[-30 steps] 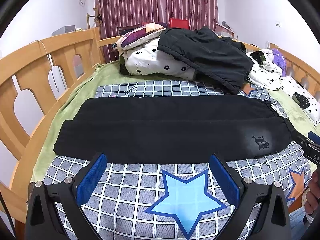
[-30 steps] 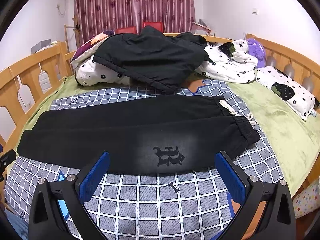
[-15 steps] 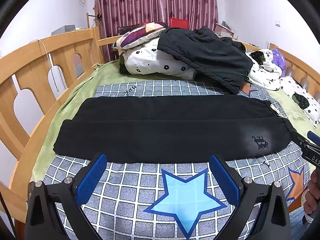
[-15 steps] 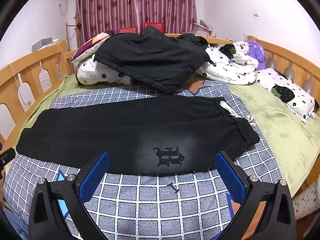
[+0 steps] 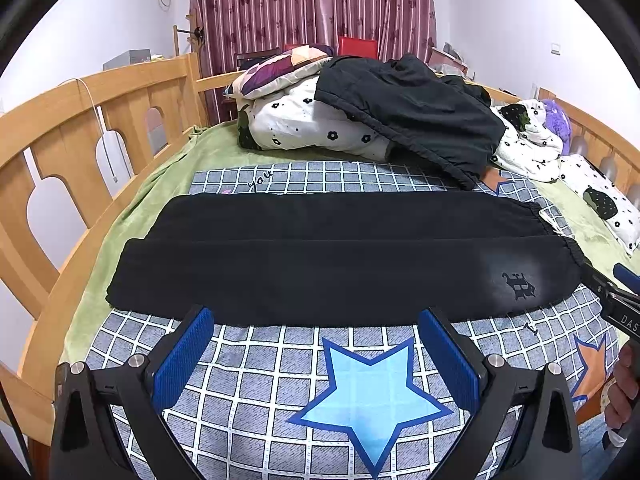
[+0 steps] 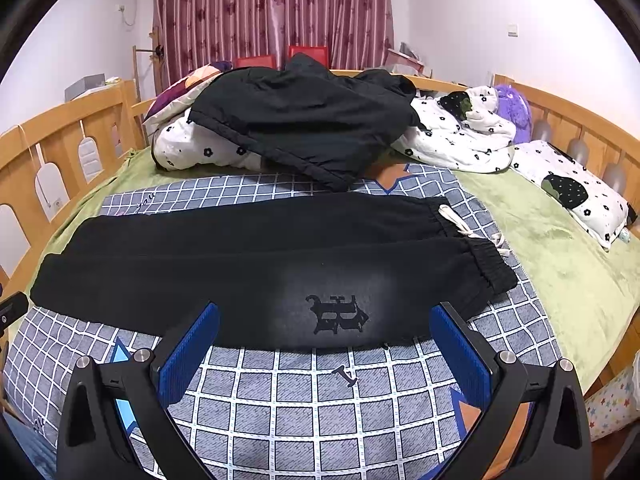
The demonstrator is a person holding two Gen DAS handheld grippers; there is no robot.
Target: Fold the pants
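My left tongs (image 5: 316,346) are spread wide with nothing between the blue pads (image 5: 182,356), hanging over the checked star blanket (image 5: 280,368) just short of the near edge of the black pants (image 5: 320,264). My right tongs (image 6: 324,344) are likewise released and empty, their tips overlapping that same near edge on either side of the printed emblem (image 6: 336,314).

The pants lie flat across the blanket ahead of both tongs, folded lengthwise so one leg lies on the other. The cuffs end is off to the left, the elastic waistband (image 6: 486,264) to the right.

Only the right view shows the white drawstring (image 6: 460,224) spilling out past the waistband, and the black jacket (image 6: 304,124) heaped on the flowered quilt (image 6: 452,140) beyond the pants. It also catches a sliver of my left tool at its far left edge.

The left view shows the pants' cuff end (image 5: 128,276) in full, a large blue star (image 5: 372,396) directly under my left tongs, and the tip of my right tool (image 5: 612,300) at the far right beside the waistband, with my right hand (image 5: 622,392) behind it.
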